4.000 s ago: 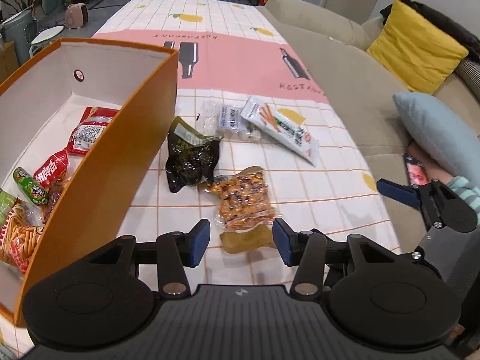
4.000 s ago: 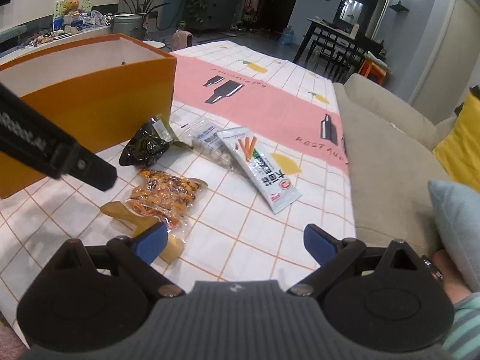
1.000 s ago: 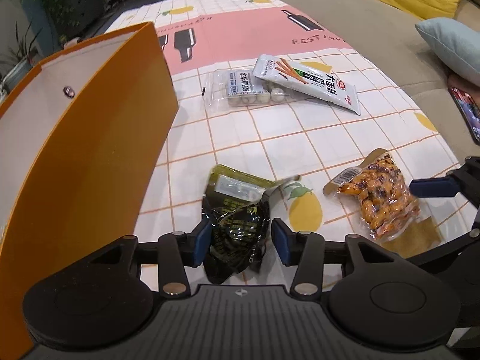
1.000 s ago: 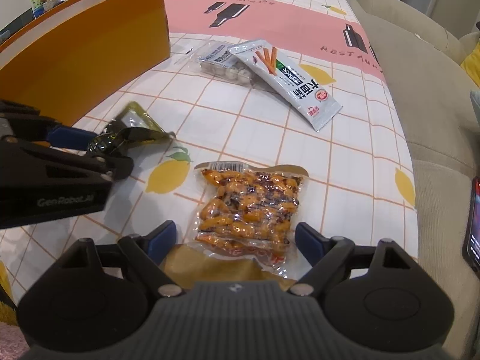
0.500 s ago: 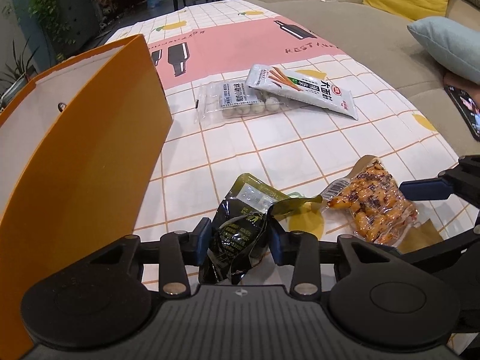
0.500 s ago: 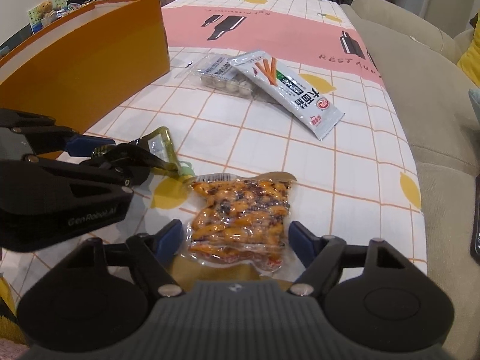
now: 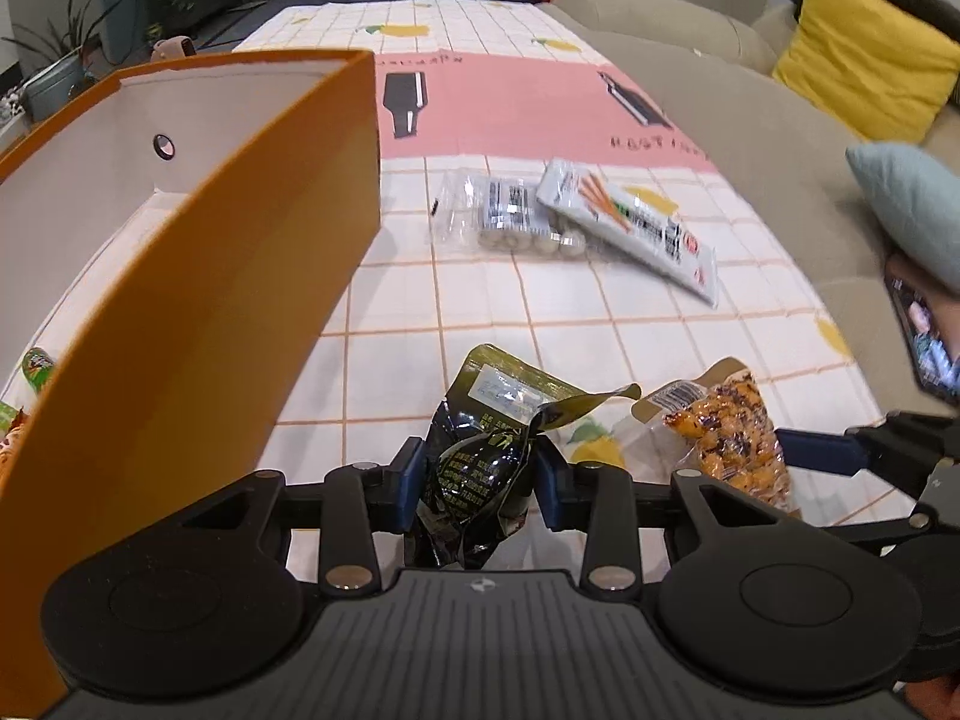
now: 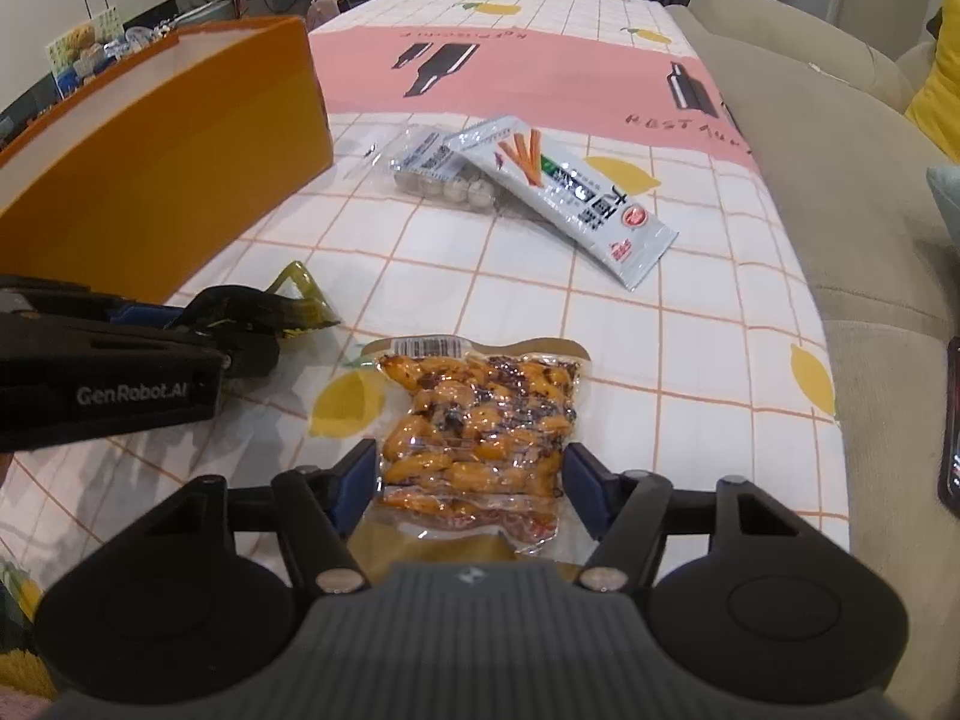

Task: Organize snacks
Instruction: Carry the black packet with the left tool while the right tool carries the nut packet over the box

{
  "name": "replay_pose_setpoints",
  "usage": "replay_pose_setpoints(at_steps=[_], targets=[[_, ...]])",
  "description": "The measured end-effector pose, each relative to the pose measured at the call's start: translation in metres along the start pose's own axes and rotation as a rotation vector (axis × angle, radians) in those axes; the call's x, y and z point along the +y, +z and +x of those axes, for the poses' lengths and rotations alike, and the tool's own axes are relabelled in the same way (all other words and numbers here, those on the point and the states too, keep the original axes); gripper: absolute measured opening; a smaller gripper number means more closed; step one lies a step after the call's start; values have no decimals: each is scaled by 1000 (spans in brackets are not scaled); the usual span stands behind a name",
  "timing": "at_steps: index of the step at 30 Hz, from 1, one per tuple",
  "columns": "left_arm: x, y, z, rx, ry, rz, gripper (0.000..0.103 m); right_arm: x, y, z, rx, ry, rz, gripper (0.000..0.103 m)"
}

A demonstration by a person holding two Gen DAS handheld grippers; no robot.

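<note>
My left gripper (image 7: 480, 483) is shut on a dark green snack pouch (image 7: 480, 468) and holds it above the checked tablecloth, next to the orange box (image 7: 198, 324). The pouch also shows in the right wrist view (image 8: 252, 306). My right gripper (image 8: 471, 480) is closed against both sides of a clear pack of orange peanuts (image 8: 480, 420), which also shows in the left wrist view (image 7: 726, 438). A white carrot-stick packet (image 7: 636, 222) and a clear pack of round sweets (image 7: 516, 222) lie further back.
The orange box holds several snacks at its near left end (image 7: 33, 366). A sofa with a yellow cushion (image 7: 864, 66) and a pale blue cushion (image 7: 912, 204) runs along the table's right side. A phone (image 7: 927, 342) lies at the right edge.
My left gripper has lifted the dark pouch up beside the box. My right gripper has closed in from wide open onto the peanut pack.
</note>
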State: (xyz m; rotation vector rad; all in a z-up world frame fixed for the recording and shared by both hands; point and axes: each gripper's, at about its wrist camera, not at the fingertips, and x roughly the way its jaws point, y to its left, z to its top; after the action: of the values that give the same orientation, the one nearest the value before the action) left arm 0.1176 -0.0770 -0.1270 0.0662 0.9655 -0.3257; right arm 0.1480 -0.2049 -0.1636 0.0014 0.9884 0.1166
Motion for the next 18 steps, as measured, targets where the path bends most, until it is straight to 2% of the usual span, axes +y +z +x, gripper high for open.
replay_pose_setpoints(at_steps=[8,18], targets=[[6,15,-27,-49,-29,-64,40,4,11,-24,-78,5,-4,64],[28,50,-85,-172,-43,-102,39,29,34,-65,-195,62,-44,64]])
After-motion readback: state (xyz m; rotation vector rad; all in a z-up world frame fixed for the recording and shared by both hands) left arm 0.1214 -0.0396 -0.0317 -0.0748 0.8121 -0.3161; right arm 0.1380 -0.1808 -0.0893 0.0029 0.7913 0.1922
